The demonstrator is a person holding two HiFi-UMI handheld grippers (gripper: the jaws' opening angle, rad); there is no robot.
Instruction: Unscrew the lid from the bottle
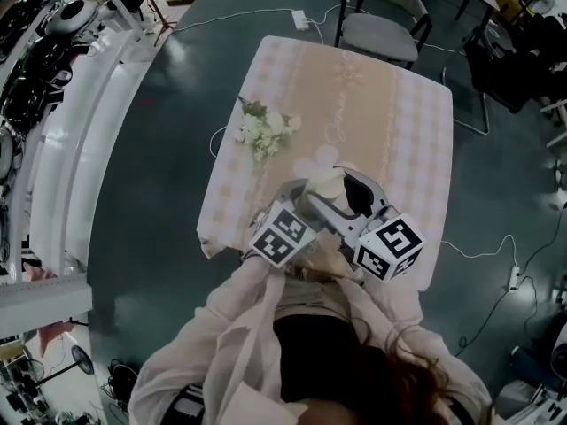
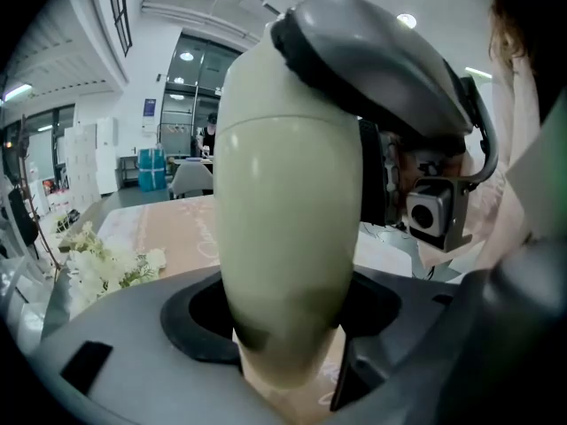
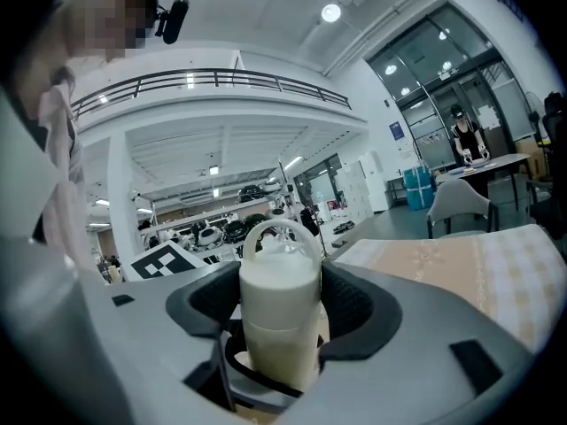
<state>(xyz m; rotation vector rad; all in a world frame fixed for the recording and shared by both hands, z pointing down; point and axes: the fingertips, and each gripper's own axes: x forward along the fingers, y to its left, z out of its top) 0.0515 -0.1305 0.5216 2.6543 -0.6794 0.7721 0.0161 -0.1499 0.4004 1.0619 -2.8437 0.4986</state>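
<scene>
Pale sleeves of the person fill the bottom of the head view and reach toward the near edge of the desk, which is covered with a beige cloth with checked borders. At the left of the cloth lies a sprig of white flowers, well apart from both hands.

Next comes the left tongs, with its marker cube turned toward the person. The left gripper view shows its jaws standing wide and gripping the broad cream body of the bottle, with a dark pad pressing on each flank. The bottle is held up off the cloth, over the near part of the desk. Its lid, cream with a loop handle on top, is still on; a seam marks where it meets the body.

The right tongs meets the bottle at the lid end, and its own marker cube sits just right of the other. In the right gripper view its jaws are wide, one on each side of the lid, and the pads do not press on it.

Beyond the far right corner of the desk stands a grey chair.
</scene>
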